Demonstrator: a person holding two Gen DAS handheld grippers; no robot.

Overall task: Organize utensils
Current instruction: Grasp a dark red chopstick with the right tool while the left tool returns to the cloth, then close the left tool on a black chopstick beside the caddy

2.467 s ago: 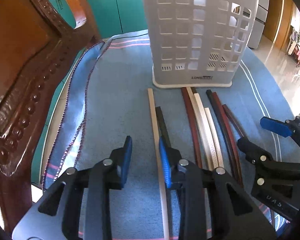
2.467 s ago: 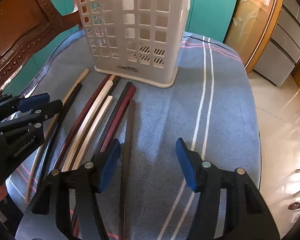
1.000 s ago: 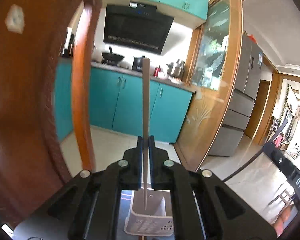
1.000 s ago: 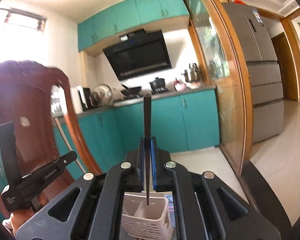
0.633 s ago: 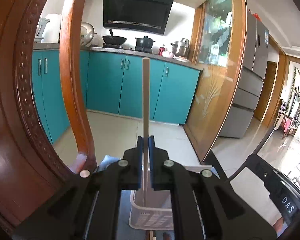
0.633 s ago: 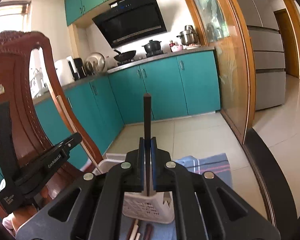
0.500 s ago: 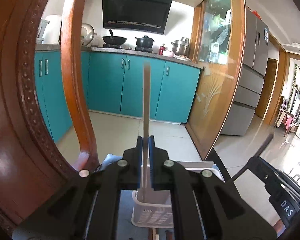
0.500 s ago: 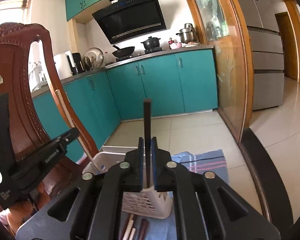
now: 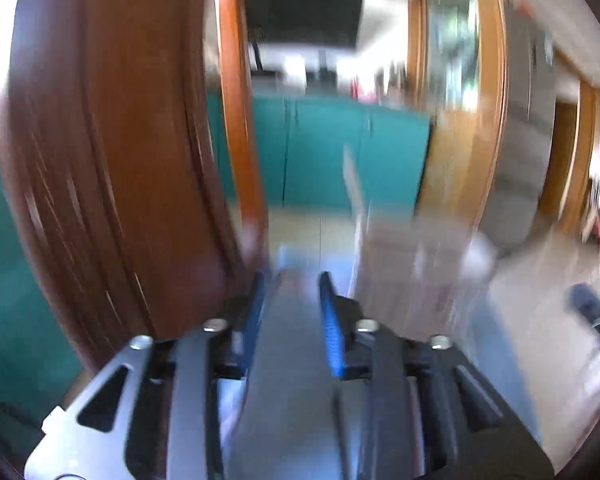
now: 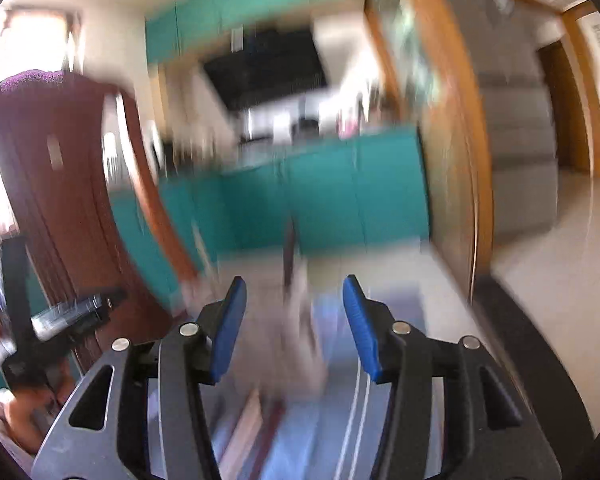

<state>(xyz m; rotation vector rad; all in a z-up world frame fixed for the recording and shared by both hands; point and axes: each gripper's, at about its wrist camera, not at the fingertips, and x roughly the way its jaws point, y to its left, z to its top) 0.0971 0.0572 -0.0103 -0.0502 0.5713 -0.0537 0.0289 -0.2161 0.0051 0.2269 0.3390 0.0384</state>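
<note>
Teal cabinets (image 10: 332, 184) and a carved chair back (image 9: 112, 168), all smeared by motion. My left gripper (image 9: 290, 312) has fingers apart, nothing between them; right gripper (image 10: 294, 320) likewise spread and empty. Pale chopstick (image 9: 354, 188) stands tilted in the white basket (image 9: 412, 264), just right of my left fingers. Dark chopstick (image 10: 289, 256) rises upright from the basket too, I judge so both stay sorted. More sticks lie on the blue tabletop (image 10: 340, 432) below the basket.

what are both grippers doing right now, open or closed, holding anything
Left gripper: open, nothing between its fingers.
Right gripper: open, nothing held; a dark chopstick stands blurred beyond it.
</note>
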